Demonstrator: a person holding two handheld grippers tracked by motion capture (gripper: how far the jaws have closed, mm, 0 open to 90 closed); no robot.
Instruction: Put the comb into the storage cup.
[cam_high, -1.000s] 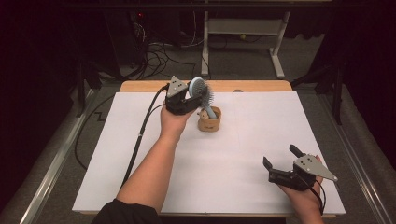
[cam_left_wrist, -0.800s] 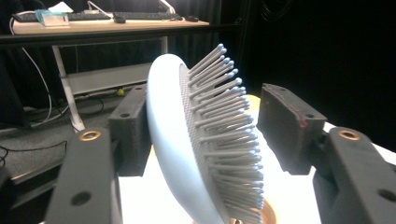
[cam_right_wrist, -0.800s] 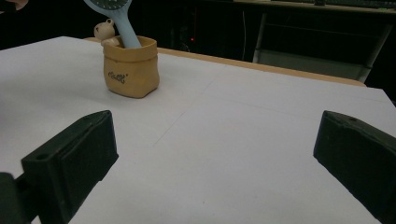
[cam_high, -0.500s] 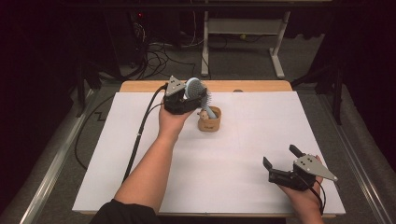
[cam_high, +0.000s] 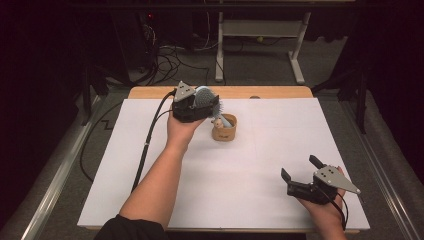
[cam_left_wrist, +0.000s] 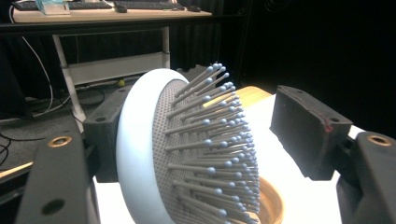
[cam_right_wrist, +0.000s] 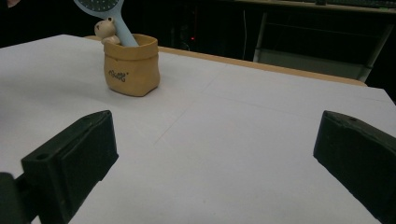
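Observation:
A pale blue hairbrush (cam_high: 204, 97) with grey bristles (cam_left_wrist: 210, 154) stands handle-down in a small tan pot (cam_high: 224, 129), leaning toward the left. My left gripper (cam_high: 201, 105) is at the brush head, and its jaws have just been opening. The head still lies between them: its back rests by one jaw, and the other pad (cam_left_wrist: 303, 128) stands apart from the bristle tips. The pot (cam_right_wrist: 131, 64) carries a little bear figure (cam_right_wrist: 105, 30). My right gripper (cam_high: 300, 169) rests near the table's front right, open, with bare table between its fingers.
A white sheet (cam_high: 260, 165) covers the wooden table, whose far edge (cam_high: 270, 92) shows behind the pot. The left gripper's black cable (cam_high: 150, 135) trails down the left side. A desk frame (cam_high: 260, 30) and floor cables lie beyond.
The left jaws have spread wider around the brush head, which has tipped slightly to the left. Both hands stay where they were.

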